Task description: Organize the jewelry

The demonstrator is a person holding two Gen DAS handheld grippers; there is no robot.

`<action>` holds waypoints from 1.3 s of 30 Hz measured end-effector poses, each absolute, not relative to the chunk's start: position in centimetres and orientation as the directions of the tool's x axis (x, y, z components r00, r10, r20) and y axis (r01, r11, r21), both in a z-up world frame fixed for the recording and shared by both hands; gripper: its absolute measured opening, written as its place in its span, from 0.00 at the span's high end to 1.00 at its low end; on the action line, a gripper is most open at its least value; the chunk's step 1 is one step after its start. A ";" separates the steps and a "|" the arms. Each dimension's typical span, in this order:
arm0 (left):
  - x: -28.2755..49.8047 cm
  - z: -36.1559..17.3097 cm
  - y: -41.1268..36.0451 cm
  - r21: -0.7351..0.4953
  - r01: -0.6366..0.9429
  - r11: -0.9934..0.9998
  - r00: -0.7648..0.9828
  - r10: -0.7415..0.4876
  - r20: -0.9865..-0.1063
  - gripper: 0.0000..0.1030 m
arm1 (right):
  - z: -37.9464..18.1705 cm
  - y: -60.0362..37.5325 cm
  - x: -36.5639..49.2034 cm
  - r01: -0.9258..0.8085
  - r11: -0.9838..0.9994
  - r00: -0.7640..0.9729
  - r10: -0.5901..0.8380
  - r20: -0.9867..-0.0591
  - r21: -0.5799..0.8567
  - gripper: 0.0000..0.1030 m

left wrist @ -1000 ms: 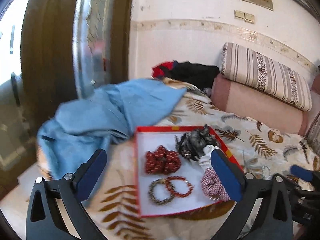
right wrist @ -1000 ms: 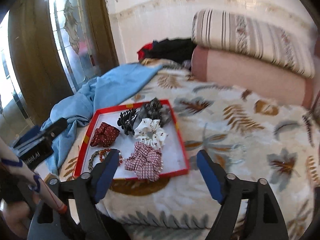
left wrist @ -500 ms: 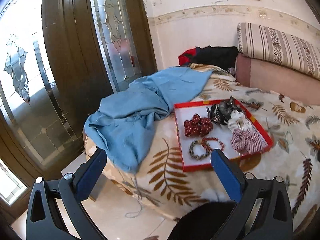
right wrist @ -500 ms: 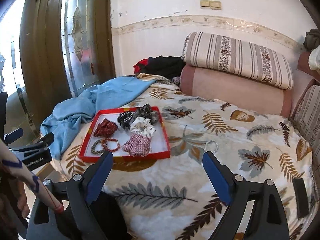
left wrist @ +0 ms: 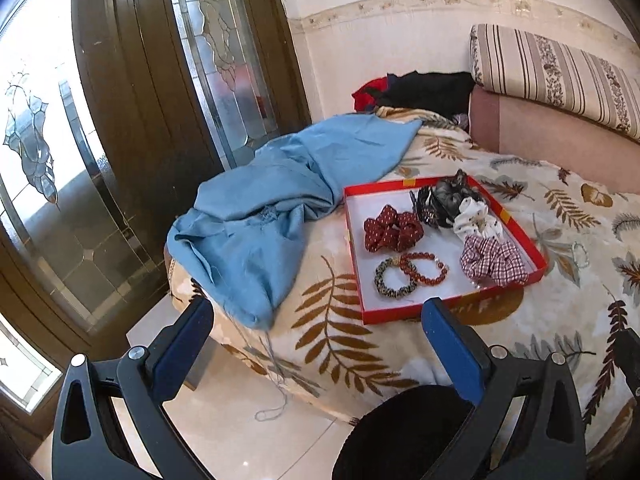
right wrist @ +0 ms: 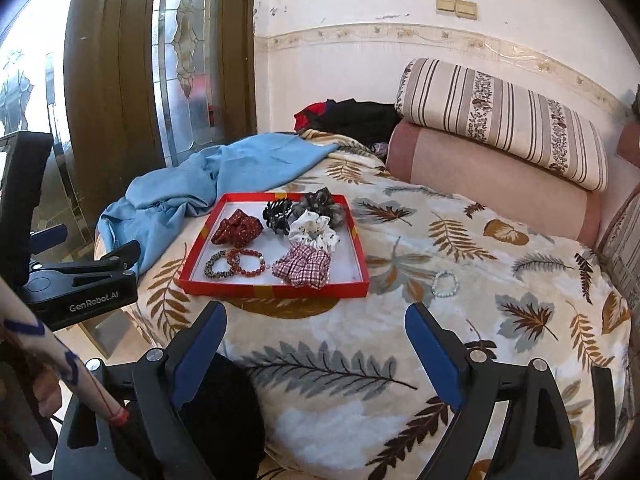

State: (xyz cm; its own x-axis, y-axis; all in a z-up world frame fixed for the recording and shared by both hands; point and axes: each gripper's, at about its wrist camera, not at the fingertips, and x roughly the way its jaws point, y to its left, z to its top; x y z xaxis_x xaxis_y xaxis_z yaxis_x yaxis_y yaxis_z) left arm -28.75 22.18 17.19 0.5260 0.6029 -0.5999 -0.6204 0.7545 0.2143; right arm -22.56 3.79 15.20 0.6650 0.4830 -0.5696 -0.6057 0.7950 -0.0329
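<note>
Left gripper [left wrist: 316,340] and right gripper [right wrist: 316,340]: each shows two blue-padded fingers spread wide with nothing between them, both held short of the bed [right wrist: 460,320], whose plush blanket carries a leaf print.

Red tray [right wrist: 276,290]: a shallow, square cardboard box with a white floor, lying flat on the blanket at about 11 o'clock from the right gripper and 1 o'clock from the left. Contents, seen from the right wrist:
- at the tray's 10 o'clock, a dark red dotted fabric scrunchie [right wrist: 237,227];
- at 12 o'clock, a black plastic claw clip [right wrist: 276,214] touching a grey gathered scrunchie [right wrist: 320,202];
- at centre right, a white ruffled scrunchie [right wrist: 314,230], touching a red-and-white checked scrunchie [right wrist: 304,264] at 5 o'clock;
- at 7 o'clock, two round beaded bracelets side by side and touching, one dark speckled bracelet [right wrist: 218,266], one red bead bracelet [right wrist: 246,262].

A pale bead bracelet [right wrist: 445,284] lies outside the tray on the blanket, just off its 4 o'clock corner.

A crumpled blue cloth [left wrist: 272,208] drapes over the bed edge, meeting the tray's 10 o'clock corner. A striped bolster [right wrist: 500,120] rests on a smooth pink cushion [right wrist: 492,184] at the wall.
</note>
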 end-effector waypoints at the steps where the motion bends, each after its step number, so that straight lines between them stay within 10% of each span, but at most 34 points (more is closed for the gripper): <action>1: -28.7 17.0 22.3 0.213 -0.618 0.757 0.523 0.598 -0.607 0.00 | 15.2 3.9 -22.6 -0.609 0.793 0.663 0.484 -0.571 -0.035 0.09; 39: -27.8 14.5 22.6 0.227 -0.579 0.783 0.510 0.565 -0.649 0.00 | 14.0 5.7 -22.4 -0.632 0.772 0.629 0.462 -0.625 -0.066 0.09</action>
